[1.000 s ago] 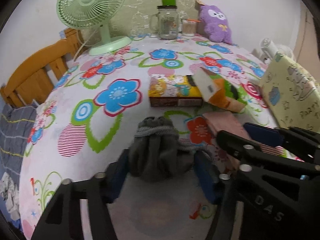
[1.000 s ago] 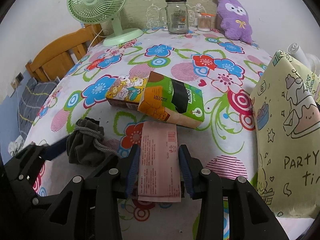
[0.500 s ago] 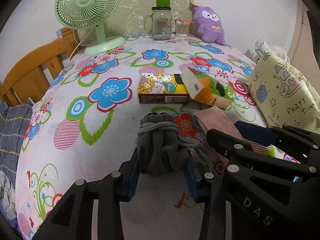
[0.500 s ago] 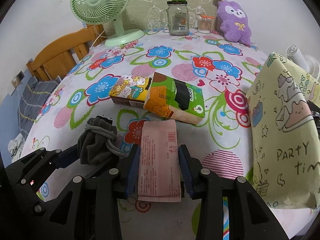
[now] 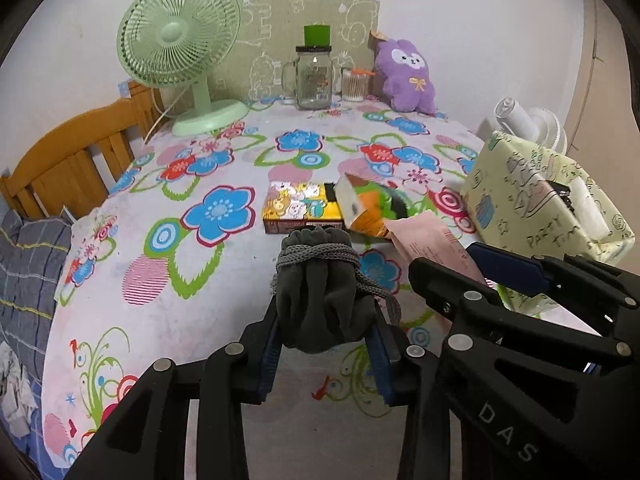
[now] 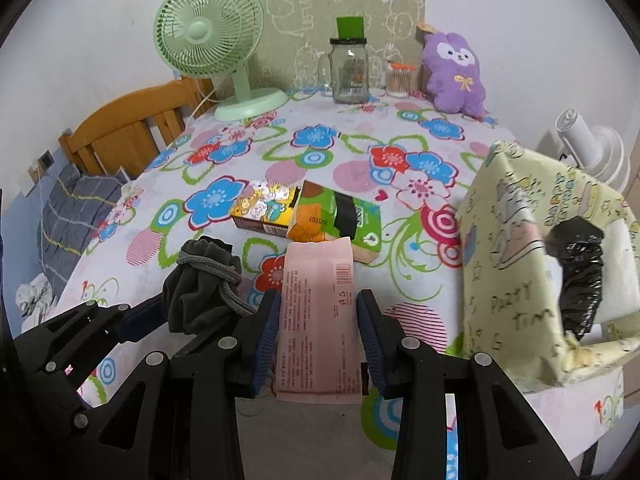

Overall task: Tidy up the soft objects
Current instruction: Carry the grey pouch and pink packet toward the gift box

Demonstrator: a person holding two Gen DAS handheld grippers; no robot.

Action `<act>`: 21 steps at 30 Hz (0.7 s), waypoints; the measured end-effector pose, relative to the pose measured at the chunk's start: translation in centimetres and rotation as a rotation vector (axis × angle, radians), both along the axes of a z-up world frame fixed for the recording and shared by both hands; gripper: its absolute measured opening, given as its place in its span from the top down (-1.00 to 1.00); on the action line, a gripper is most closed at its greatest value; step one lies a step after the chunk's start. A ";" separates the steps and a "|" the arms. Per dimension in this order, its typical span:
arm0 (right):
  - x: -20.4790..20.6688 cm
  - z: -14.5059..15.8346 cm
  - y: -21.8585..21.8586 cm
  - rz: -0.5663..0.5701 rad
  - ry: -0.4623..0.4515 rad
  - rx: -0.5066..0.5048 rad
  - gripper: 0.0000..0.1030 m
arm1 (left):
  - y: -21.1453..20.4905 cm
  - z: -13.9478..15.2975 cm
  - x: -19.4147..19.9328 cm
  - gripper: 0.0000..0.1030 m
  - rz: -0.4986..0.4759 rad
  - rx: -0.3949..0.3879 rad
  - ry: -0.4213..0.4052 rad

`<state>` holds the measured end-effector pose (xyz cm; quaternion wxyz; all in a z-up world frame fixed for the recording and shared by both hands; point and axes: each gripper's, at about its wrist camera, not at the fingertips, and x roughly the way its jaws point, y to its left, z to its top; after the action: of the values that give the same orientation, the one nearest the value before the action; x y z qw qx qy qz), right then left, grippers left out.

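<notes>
two grips now set. left gripper [image 5: 326,336] jaws, wide a second ago, have closed onto the grey drawstring pouch [image 5: 320,292]; right gripper [image 6: 316,332] stays clamped on the pink packet [image 6: 318,316]. both items lifted clear of the floral tablecloth [image 5: 160,312] beside the yellow party bag [image 6: 520,264], probably their destination.

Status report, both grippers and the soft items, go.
Left gripper shut on grey drawstring pouch, jaws just closed. Right gripper shut on pink packet. Both clear of the table. Nothing in the way.
</notes>
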<state>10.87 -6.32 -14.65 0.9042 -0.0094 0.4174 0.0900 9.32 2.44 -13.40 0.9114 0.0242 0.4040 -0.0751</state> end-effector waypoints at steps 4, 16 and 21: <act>-0.8 1.0 -0.4 -0.006 -0.020 0.006 0.17 | -0.4 1.0 -0.7 0.24 0.004 0.005 -0.018; -3.1 4.9 -1.5 -0.009 -0.093 0.003 0.17 | -2.0 4.3 -2.2 0.24 0.002 0.007 -0.076; -3.8 6.3 -2.1 -0.009 -0.112 0.004 0.17 | -2.6 5.6 -2.8 0.24 0.007 0.004 -0.098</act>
<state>7.05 -8.38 -8.37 0.9266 -0.0109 0.3659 0.0862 6.49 -0.12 -7.80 0.9302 0.0285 0.3591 -0.0700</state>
